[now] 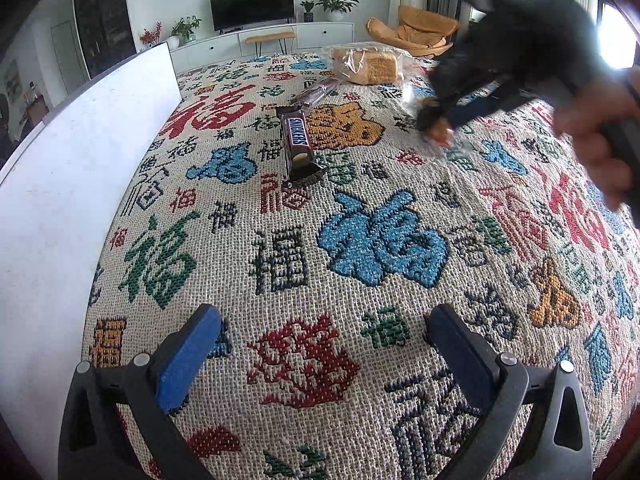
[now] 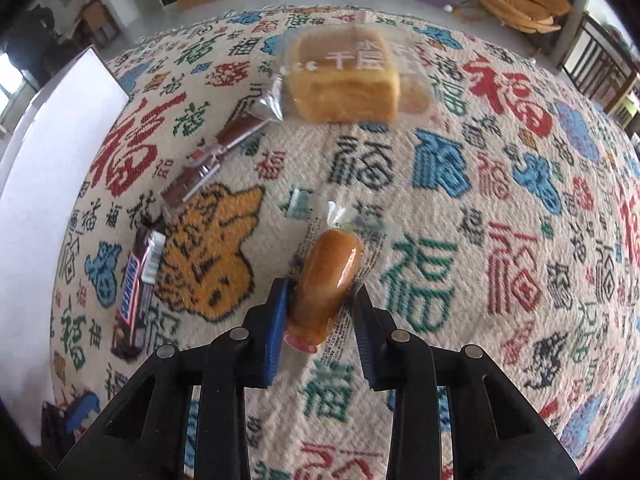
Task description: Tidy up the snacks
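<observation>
A small golden bun in a clear wrapper (image 2: 326, 276) lies on the patterned cloth (image 2: 440, 208). My right gripper (image 2: 321, 312) is shut on it, with a blue pad against each side of the wrapper. In the left wrist view the right gripper (image 1: 436, 124) is a dark blur over the same bun (image 1: 441, 131), with a hand behind it. A Snickers bar (image 1: 298, 144) (image 2: 132, 292) lies to the left. Beyond it are brown wrapped bars (image 1: 316, 94) (image 2: 218, 152) and a bagged bread loaf (image 1: 368, 65) (image 2: 346, 80). My left gripper (image 1: 324, 344) hovers open over bare cloth.
A white board (image 1: 60, 184) (image 2: 52, 184) stands along the left edge of the cloth-covered table. Behind the table are a TV cabinet (image 1: 280, 36), plants and an orange chair (image 1: 424, 30) (image 2: 520, 0). Bare cloth (image 1: 360, 240) lies in the near middle.
</observation>
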The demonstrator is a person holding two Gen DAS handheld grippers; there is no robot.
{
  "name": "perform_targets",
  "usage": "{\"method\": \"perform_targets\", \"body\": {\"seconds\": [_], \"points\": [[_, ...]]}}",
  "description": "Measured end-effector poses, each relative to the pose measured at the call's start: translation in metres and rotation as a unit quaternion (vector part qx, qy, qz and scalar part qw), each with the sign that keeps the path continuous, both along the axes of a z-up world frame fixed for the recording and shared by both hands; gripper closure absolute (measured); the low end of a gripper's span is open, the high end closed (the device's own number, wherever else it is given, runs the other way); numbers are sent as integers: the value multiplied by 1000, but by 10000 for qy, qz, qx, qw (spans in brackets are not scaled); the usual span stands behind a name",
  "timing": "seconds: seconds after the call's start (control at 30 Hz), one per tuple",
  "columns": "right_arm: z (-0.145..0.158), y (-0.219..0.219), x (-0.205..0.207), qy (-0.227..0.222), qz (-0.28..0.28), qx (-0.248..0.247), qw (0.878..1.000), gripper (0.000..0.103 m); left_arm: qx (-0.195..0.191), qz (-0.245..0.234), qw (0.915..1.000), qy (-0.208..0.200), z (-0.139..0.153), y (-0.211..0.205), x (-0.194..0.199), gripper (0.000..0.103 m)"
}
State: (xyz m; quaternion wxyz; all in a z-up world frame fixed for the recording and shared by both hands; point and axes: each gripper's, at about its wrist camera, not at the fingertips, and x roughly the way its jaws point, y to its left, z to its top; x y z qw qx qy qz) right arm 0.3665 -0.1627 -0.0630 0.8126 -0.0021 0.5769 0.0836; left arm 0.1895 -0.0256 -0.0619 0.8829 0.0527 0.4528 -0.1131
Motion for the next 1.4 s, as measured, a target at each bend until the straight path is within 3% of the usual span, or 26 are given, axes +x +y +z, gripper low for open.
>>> {"method": "perform_targets", "body": {"seconds": [0.2,0.3,0.53,0.63,0.73,0.83,0.97,1.03,1.1,1.23,1.33,1.4], "points": [[18,-54,-56,16,-181,759,9970,66,0,1,10000,-1,0,0,0,0],[28,-70,-88,-152,-102,1072,9941,54,1,1,10000,1,0,0,0,0],[1,-134,-154,-203,-532,1051,9928,50,1,2,10000,0,0,0,0,0],[-7,-150,-182,-426,-492,999,9929,49,1,3,10000,1,0,0,0,0],[2,-153,-203,-759,-244,878,9929,39,0,5,10000,2,0,0,0,0],[9,-147,-204,-715,198,1081,9914,32,1,4,10000,2,0,0,0,0],[-6,-122,-185,-25,590,1726,9832,33,2,4,10000,2,0,0,0,0],[-8,-110,-172,-129,643,1507,9864,33,2,4,10000,2,0,0,0,0],[-8,-110,-158,-397,421,1247,9905,33,3,4,10000,2,-1,0,0,0],[1,-146,-142,-1110,-603,407,9912,33,5,4,10000,3,-1,0,0,0],[3,-180,-155,-1293,-1105,700,9829,33,11,6,10000,3,-1,0,-1,0],[0,-188,-170,-1370,-1156,535,9823,32,17,38,10000,7,-1,-1,1,0]]}}
